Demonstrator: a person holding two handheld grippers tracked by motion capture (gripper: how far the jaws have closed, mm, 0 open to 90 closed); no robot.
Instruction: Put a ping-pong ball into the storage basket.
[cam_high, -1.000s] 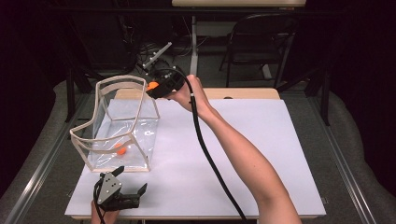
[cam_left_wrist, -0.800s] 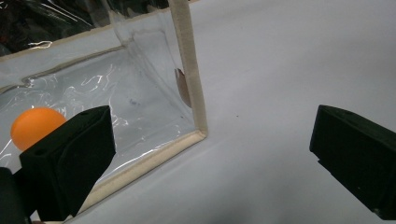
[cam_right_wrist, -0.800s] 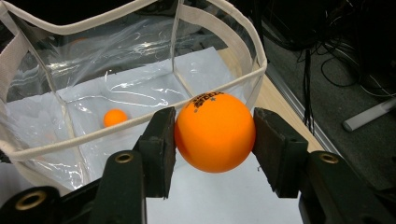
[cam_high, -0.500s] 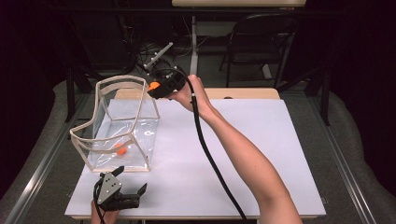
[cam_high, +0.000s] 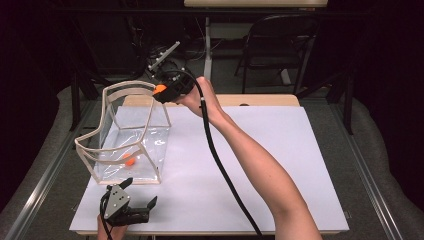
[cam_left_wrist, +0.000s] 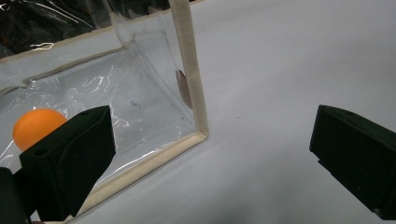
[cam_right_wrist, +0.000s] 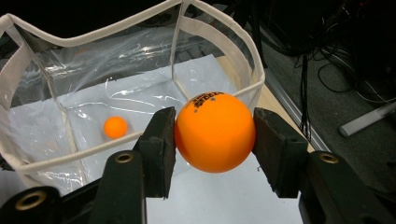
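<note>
Right gripper view: right gripper (cam_right_wrist: 215, 135) clamps an orange ball (cam_right_wrist: 215, 132) above the clear bag (cam_right_wrist: 140, 32), ready for dropping; left gripper (cam_left_wrist: 205, 158) waits open.

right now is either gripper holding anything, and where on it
The right gripper is shut on an orange ball, clamped across its middle, one pad on each side. The left gripper is open and holds nothing.

Ball (cam_right_wrist: 215, 132) — black print, seemingly unreadable.
</note>
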